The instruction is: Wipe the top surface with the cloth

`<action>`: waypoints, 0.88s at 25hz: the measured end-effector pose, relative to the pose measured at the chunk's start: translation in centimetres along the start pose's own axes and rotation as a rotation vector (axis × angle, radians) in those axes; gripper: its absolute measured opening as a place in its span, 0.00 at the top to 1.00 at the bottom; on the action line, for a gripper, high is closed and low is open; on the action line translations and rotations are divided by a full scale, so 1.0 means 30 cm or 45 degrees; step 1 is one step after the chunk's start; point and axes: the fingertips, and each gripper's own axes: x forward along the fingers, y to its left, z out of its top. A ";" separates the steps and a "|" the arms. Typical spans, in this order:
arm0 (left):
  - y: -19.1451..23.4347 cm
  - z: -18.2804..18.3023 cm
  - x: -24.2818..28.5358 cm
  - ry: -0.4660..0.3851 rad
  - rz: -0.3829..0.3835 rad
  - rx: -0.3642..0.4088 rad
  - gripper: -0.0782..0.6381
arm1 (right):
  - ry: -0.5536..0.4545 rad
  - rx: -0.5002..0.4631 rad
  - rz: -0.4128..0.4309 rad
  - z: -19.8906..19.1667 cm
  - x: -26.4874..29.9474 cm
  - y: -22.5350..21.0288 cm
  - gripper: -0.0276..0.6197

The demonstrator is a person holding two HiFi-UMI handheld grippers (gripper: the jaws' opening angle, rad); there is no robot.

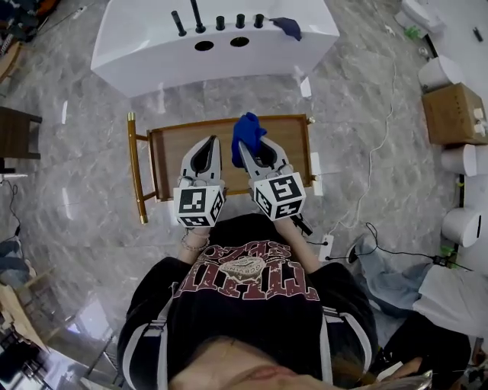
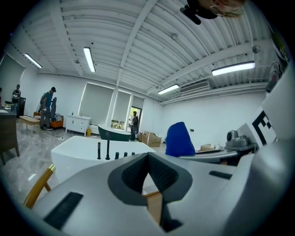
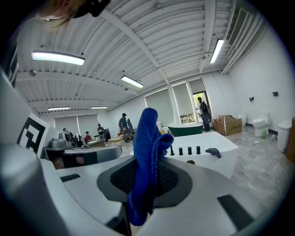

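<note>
A blue cloth [image 1: 245, 133] sticks out of my right gripper [image 1: 245, 149], which is shut on it above the wooden tray-top table [image 1: 171, 145]. In the right gripper view the cloth [image 3: 146, 161] stands folded between the jaws. My left gripper [image 1: 211, 143] hovers beside it on the left over the same wooden top, shut with nothing between its jaws. From the left gripper view the cloth [image 2: 179, 139] shows to the right, beyond that gripper [image 2: 148, 157]. Both grippers are held level, side by side, raised off the top.
A white bathtub [image 1: 152, 46] with black taps [image 1: 198, 17] and another blue rag [image 1: 286, 27] stands just beyond the table. The table has a gold rail [image 1: 136, 167] on its left. Boxes and toilets [image 1: 450, 114] sit right; cables [image 1: 366, 228] run on the floor.
</note>
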 end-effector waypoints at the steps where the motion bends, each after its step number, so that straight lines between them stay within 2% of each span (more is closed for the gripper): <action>1: -0.004 0.018 -0.004 -0.016 -0.004 0.004 0.82 | -0.007 -0.019 0.004 0.010 -0.003 0.006 0.82; 7: -0.029 0.107 -0.032 -0.098 -0.010 0.052 0.82 | -0.071 -0.058 0.003 0.089 -0.037 0.013 0.82; 13: -0.047 0.146 -0.037 -0.135 -0.012 0.113 0.82 | -0.114 -0.105 0.015 0.135 -0.035 0.029 0.82; 22: -0.051 0.177 -0.036 -0.169 -0.038 0.081 0.82 | -0.141 -0.125 0.045 0.165 -0.034 0.060 0.82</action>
